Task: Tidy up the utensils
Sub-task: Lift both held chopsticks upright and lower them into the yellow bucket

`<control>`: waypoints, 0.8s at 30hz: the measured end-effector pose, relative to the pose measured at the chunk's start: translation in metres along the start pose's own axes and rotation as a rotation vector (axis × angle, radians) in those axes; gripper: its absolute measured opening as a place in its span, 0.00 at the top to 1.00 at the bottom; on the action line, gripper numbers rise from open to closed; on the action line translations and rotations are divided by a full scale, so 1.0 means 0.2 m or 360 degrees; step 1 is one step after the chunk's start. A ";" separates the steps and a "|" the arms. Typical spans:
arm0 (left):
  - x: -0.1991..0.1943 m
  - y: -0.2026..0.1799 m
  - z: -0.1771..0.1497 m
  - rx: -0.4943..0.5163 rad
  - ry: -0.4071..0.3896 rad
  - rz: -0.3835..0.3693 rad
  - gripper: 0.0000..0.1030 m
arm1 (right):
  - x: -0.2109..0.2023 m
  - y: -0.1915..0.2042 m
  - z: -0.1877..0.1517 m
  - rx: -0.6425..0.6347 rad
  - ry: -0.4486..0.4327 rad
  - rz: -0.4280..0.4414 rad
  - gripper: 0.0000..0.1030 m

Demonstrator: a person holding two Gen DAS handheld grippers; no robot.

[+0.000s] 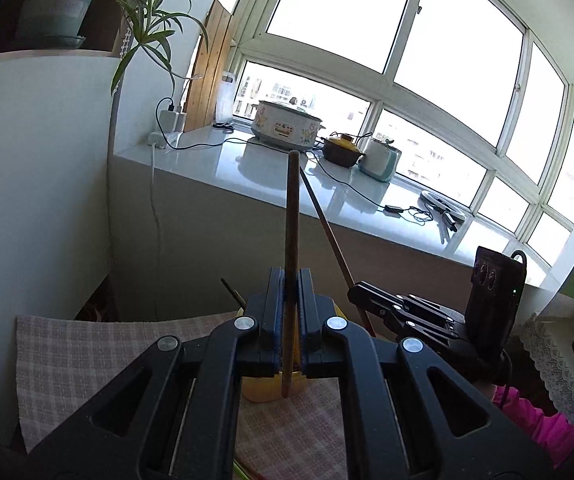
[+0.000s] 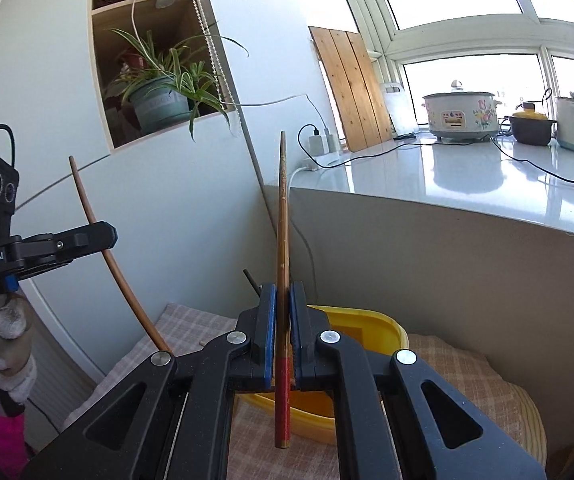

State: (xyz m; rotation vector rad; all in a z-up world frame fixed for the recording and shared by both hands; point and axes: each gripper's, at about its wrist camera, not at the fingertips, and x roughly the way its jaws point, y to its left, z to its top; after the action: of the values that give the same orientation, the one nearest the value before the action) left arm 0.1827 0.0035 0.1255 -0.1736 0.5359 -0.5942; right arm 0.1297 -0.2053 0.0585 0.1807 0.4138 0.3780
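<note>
Left wrist view: your left gripper clamps a brown chopstick upright above the yellow container on the checked cloth. Your right gripper pinches a red-ended chopstick over that container, near the windowsill counter.

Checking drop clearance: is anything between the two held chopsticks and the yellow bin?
Nothing visible blocks them. Each chopstick hangs clamped over the open yellow bin; one dark stick already stands at its far edge.
</note>
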 end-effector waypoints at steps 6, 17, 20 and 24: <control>0.05 0.00 0.03 -0.0008 -0.0009 0.0005 0.96 | 0.07 -0.08 0.00 0.0050 -0.0023 -0.0019 0.95; 0.14 0.05 0.04 -0.0034 0.0017 0.0028 0.96 | 0.17 -0.14 -0.07 0.0042 -0.0030 -0.0119 0.95; 0.13 0.04 0.05 -0.0032 0.0007 0.0018 0.96 | 0.20 -0.15 -0.08 0.0034 -0.0021 -0.0135 0.95; 0.14 0.02 0.07 -0.0018 -0.0005 0.0013 0.96 | 0.23 -0.15 -0.10 0.0026 -0.0003 -0.0141 0.95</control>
State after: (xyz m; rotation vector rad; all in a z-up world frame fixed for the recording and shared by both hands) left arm 0.2117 -0.0087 0.1242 -0.1826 0.5367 -0.5828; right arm 0.1690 -0.2132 0.0168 0.1778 0.4217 0.2877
